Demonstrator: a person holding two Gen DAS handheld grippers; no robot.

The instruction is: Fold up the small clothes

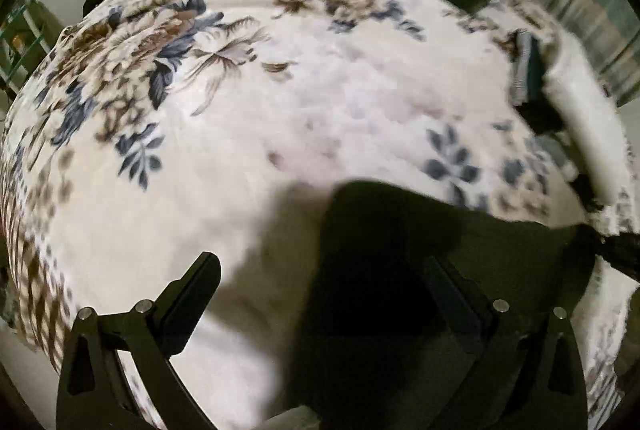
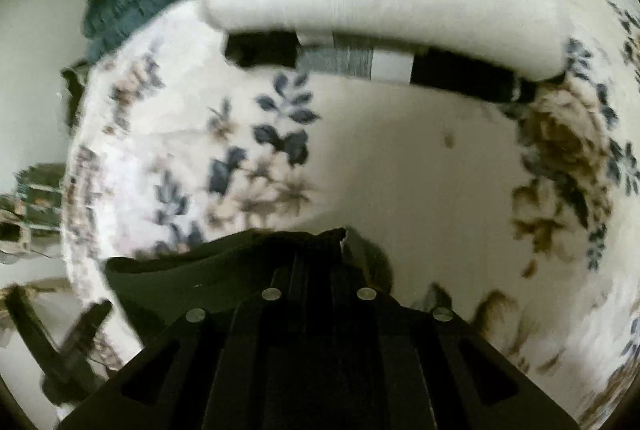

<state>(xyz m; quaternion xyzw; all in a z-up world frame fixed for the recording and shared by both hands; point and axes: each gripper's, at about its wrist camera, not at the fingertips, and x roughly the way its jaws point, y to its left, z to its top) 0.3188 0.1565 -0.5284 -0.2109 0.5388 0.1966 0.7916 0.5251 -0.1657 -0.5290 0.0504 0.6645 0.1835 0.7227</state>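
Right wrist | right gripper (image 2: 320, 262) pinches dark garment (image 2: 192, 282) | long axis seemingly leftward

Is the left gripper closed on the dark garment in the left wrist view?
No. The left gripper has its fingers spread wide, with the dark garment lying loose between them on the floral blanket.

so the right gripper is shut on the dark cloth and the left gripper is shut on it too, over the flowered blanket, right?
Not quite. The left gripper is open, fingers spread either side of the dark cloth, as the left wrist view shows. The right gripper is shut on it, over the flowered blanket.
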